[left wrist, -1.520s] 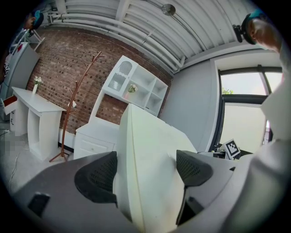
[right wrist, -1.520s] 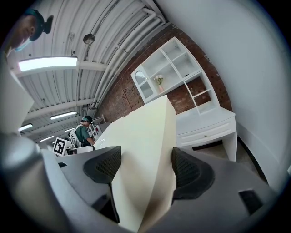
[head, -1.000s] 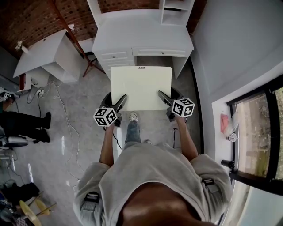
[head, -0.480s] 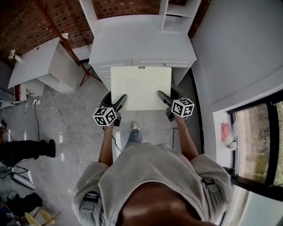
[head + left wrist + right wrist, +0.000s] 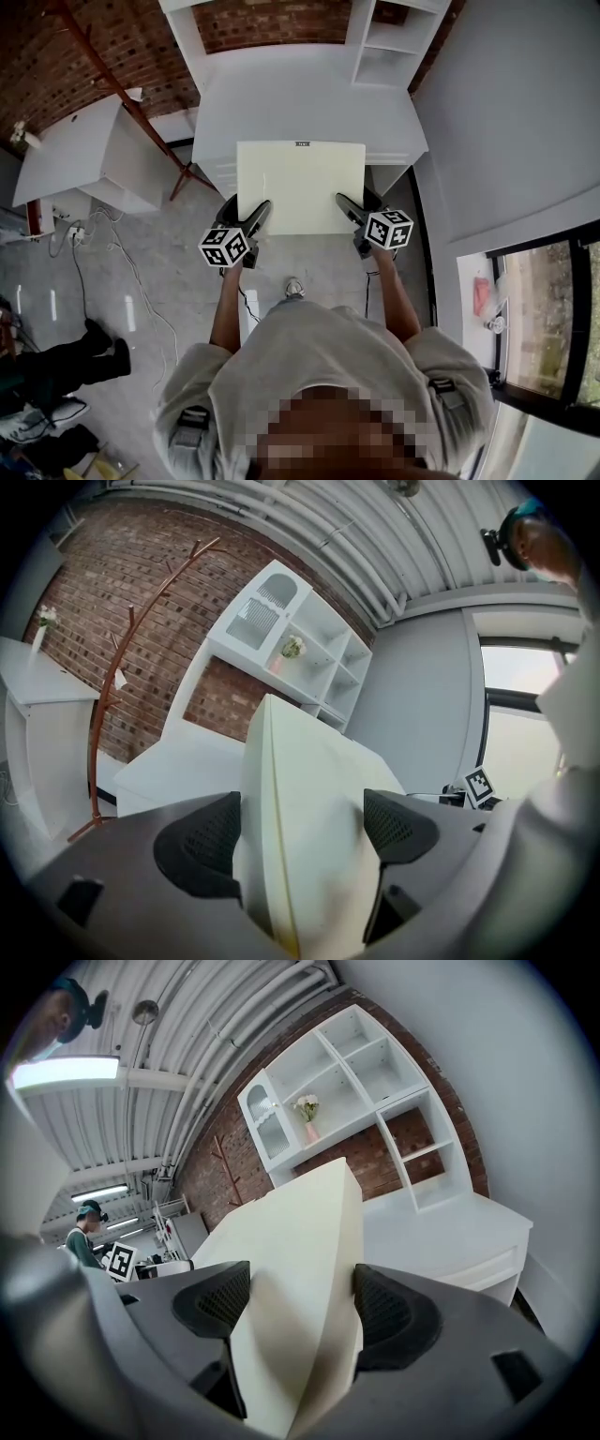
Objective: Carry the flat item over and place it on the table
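The fingers (image 5: 199, 844) of the left gripper (image 5: 295, 832) are seen clenched on the near left corner of a cream flat panel (image 5: 309, 789), one dark ribbed pad pressed to each face. The fingers (image 5: 398, 1314) of the right gripper (image 5: 302, 1312) are likewise clamped on the panel's near right corner. The panel is held roughly level between the two grippers, at the front of a white desk (image 5: 309, 98). Seen from the head view, its far edge overlaps the desk's front edge, while its near part hangs out over the grey floor (image 5: 178, 281) in front of the desk. Whether the panel touches the desk cannot be told. A small dark mark is seen at the middle of the edge nearest the desk. At the back of the desk a white shelf unit (image 5: 375, 1072) is set against a brick wall (image 5: 122, 602), and a vase of flowers (image 5: 307, 1115) is kept on one of its shelves. To the left of the desk a reddish-brown coat stand (image 5: 122, 94) is seen.
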### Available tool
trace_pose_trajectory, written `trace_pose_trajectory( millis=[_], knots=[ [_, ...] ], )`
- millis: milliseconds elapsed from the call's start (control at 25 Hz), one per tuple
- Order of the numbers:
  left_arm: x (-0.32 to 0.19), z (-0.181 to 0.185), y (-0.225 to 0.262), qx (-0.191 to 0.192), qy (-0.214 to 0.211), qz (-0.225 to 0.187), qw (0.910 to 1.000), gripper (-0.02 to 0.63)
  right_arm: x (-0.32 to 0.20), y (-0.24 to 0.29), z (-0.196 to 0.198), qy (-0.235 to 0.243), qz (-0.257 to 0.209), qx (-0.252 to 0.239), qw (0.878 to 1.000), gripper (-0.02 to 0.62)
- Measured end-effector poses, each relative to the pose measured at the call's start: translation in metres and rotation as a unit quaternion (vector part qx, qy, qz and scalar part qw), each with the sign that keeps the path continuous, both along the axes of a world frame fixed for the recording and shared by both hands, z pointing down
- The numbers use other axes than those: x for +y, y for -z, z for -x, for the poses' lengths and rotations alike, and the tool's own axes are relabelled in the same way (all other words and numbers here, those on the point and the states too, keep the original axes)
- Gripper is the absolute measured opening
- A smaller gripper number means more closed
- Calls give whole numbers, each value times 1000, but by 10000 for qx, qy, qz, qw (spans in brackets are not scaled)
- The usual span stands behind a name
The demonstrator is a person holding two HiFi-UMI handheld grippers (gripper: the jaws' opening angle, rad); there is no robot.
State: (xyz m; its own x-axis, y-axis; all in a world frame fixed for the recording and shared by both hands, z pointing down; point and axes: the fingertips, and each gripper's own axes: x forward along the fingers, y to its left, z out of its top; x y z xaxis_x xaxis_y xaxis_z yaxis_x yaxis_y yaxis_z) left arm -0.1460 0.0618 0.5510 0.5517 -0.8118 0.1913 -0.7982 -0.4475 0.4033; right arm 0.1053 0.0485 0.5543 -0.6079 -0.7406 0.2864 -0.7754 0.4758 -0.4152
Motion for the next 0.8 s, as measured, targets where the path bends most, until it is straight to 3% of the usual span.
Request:
trace_pose_trajectory(
  millis=[480, 800],
  knots=[
    [-91, 35, -6, 27, -176, 38, 9998, 417, -82, -2, 35, -179, -12, 52, 9998, 367],
    [-114, 43, -16, 38, -257, 97, 9996, 417, -101, -13, 43, -275, 44, 48, 9996, 367]
  ],
)
